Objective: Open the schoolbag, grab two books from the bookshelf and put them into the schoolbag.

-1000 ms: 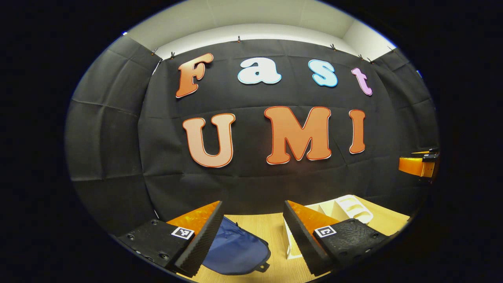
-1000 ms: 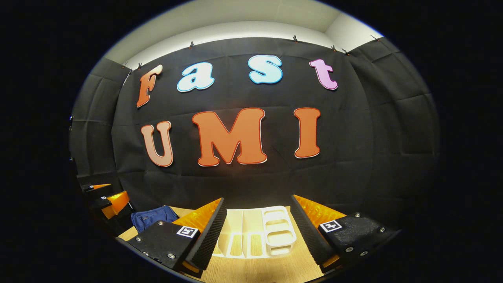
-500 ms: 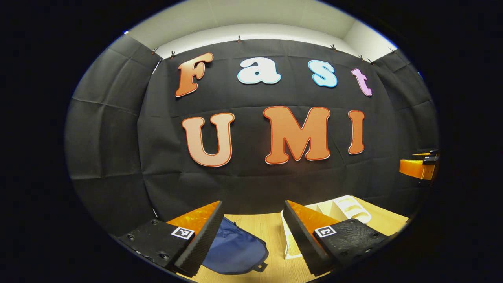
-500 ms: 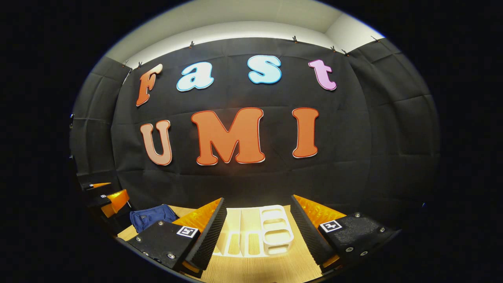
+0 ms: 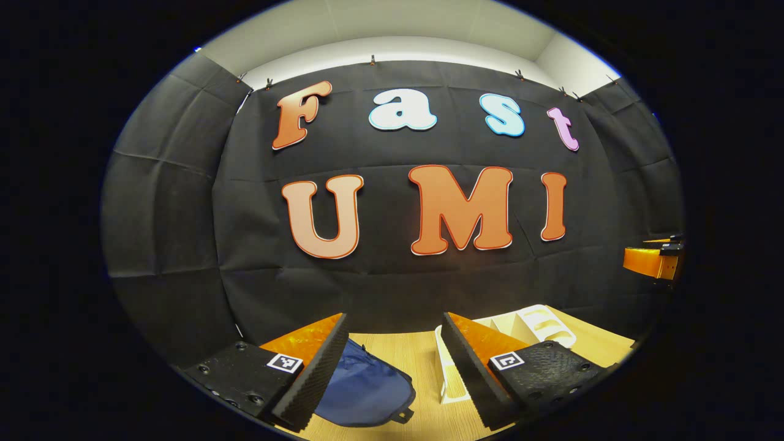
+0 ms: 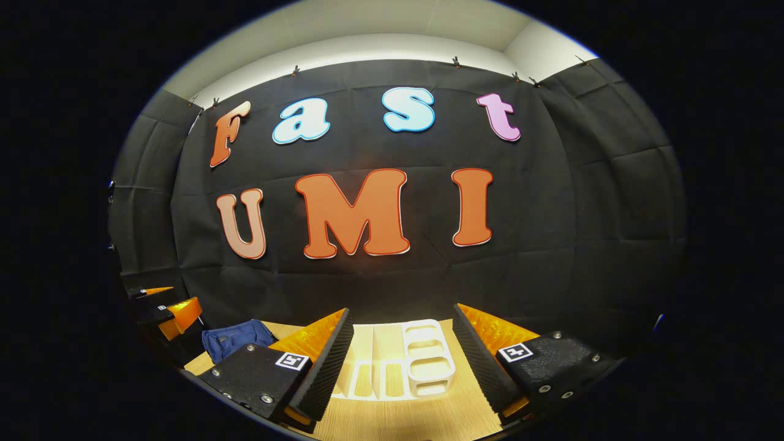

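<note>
Blue schoolbag (image 5: 364,392) lies shut left of the white bookshelf (image 6: 398,367); your left gripper (image 5: 392,367) and right gripper (image 6: 401,361) hover wide open, empty. Opening comes first: reach for its zip.

Black cloth wall (image 5: 171,214), wooden table (image 6: 404,416)

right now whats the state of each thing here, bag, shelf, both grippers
schoolbag: lying flat on the wooden table, looks closed, untouched
white bookshelf: on the table, compartments look bare, no books visible
left gripper: open, holding nothing, above the table between schoolbag and bookshelf
right gripper: open, holding nothing, facing the bookshelf
</note>
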`<state>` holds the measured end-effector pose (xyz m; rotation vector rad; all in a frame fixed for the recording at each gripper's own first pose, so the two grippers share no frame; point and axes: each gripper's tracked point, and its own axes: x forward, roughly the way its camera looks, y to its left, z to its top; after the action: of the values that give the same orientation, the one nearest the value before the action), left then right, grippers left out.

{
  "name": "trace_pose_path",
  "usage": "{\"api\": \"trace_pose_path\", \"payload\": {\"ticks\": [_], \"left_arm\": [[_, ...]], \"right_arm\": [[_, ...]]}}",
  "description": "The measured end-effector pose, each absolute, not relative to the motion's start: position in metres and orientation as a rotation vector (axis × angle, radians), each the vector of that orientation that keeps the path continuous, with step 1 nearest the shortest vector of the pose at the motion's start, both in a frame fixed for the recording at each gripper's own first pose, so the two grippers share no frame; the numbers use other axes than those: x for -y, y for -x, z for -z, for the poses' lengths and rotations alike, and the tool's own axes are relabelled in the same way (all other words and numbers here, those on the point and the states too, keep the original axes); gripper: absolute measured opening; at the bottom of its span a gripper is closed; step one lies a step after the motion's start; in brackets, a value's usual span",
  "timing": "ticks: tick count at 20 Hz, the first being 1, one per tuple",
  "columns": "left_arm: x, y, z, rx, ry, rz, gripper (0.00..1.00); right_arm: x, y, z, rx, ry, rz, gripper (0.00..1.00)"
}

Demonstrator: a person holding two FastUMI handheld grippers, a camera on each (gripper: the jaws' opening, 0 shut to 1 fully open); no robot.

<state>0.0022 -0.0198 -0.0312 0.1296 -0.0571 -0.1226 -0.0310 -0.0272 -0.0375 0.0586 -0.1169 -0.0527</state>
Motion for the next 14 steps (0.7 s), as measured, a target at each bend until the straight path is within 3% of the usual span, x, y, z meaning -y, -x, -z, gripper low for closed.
{"api": "trace_pose_path", "payload": {"ticks": [4, 5, 7, 12, 13, 14], "left_arm": [[0.0201, -0.0008, 0.0322, 0.056, -0.134, 0.125, 0.95], [0.0196, -0.0004, 0.0324, 0.056, -0.137, 0.125, 0.99], [0.0204, -0.0003, 0.0331, 0.053, -0.133, 0.123, 0.95], [0.0188, 0.0012, 0.0292, 0.062, -0.133, 0.120, 0.99], [0.0186, 0.0025, 0.0270, 0.065, -0.136, 0.119, 0.95], [0.0195, 0.0020, 0.0263, 0.067, -0.138, 0.120, 0.99]], "right_arm": [[0.0282, 0.0323, 0.0377, 0.117, -0.060, 0.055, 0.96], [0.0292, 0.0327, 0.0371, 0.117, -0.062, 0.055, 0.96], [0.0295, 0.0324, 0.0376, 0.116, -0.064, 0.056, 0.96], [0.0303, 0.0335, 0.0328, 0.127, -0.062, 0.055, 0.96], [0.0303, 0.0335, 0.0324, 0.128, -0.062, 0.054, 0.96], [0.0306, 0.0334, 0.0325, 0.129, -0.062, 0.053, 0.96]]}}
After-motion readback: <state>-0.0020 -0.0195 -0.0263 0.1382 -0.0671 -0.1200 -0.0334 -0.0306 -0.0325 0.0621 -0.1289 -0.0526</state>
